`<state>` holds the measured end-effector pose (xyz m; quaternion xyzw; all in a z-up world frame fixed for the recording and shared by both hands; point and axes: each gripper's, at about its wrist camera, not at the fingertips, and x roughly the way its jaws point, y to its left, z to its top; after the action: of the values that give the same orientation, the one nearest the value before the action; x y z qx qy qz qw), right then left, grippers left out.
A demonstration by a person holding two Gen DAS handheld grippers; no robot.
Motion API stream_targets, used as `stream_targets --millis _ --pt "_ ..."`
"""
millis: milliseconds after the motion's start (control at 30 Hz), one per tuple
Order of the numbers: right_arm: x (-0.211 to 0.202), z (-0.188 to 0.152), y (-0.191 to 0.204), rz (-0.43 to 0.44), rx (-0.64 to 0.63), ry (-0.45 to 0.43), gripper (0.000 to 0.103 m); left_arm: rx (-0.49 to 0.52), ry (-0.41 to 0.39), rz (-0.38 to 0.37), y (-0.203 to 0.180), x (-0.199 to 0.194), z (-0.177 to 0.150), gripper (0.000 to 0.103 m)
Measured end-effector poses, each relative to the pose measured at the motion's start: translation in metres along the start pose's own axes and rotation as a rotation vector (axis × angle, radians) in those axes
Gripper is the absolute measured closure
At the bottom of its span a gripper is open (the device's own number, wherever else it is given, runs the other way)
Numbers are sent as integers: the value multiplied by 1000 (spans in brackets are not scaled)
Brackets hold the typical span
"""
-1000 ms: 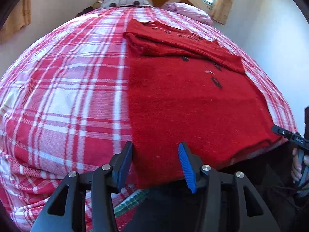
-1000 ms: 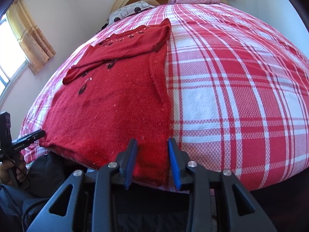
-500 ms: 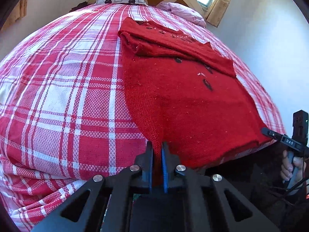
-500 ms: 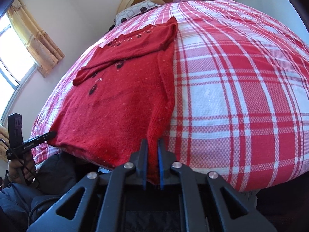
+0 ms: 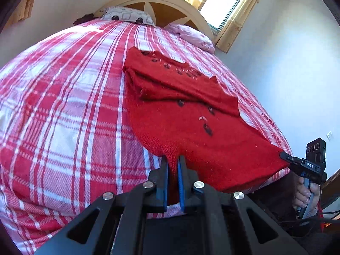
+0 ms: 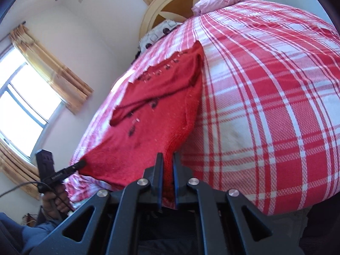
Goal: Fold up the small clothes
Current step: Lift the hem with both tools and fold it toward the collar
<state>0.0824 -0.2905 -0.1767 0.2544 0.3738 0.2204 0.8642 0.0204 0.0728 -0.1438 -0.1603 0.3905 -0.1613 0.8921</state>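
The left gripper [image 5: 173, 163] and the right gripper [image 6: 167, 159], jaws open a second ago, are now clamped on the near hem corners of the red sweater [image 5: 180, 114], lifting them. "DAS" shows on the right gripper. The sweater lies on the plaid bed [image 5: 63, 106].

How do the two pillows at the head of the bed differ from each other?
The white patterned pillow has dark spots and grey shapes on it; the plain pink pillow has no bold pattern. In the left wrist view the white one lies centred before the arched wooden headboard, the pink one off to the right, nearer the window. Both rest at the top of the red-and-white plaid bedspread.
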Motion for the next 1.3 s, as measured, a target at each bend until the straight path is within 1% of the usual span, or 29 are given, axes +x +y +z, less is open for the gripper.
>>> stream_targets --millis 167,267,367,500,700,800,1033,1200,1300 --pt "-7 26 13 62 1 -44 92 20 -58 -13 -3 -3 31 96" --pt "-8 46 18 71 -3 -76 92 4 -89 -32 1 -1 52 96" --pt "-7 66 19 81 6 -107 92 -25 -97 -56 5 3 69 96" --pt "-1 95 21 97 30 -145 92 -19 -121 -50 6 11 97 96" --pt "20 136 19 91 62 -155 93 -33 -136 -49 15 25 136 96" --pt "30 158 15 90 82 -157 93 -58 -133 -57 22 35 155 96" --pt "59 205 14 48 82 -148 93 -94 -115 -57 38 72 199 96" --pt "88 234 10 26 92 -130 93 -131 -90 -59 53 99 221 96" --pt "107 247 5 8 98 -114 93 -136 -74 -43 59 113 232 96"
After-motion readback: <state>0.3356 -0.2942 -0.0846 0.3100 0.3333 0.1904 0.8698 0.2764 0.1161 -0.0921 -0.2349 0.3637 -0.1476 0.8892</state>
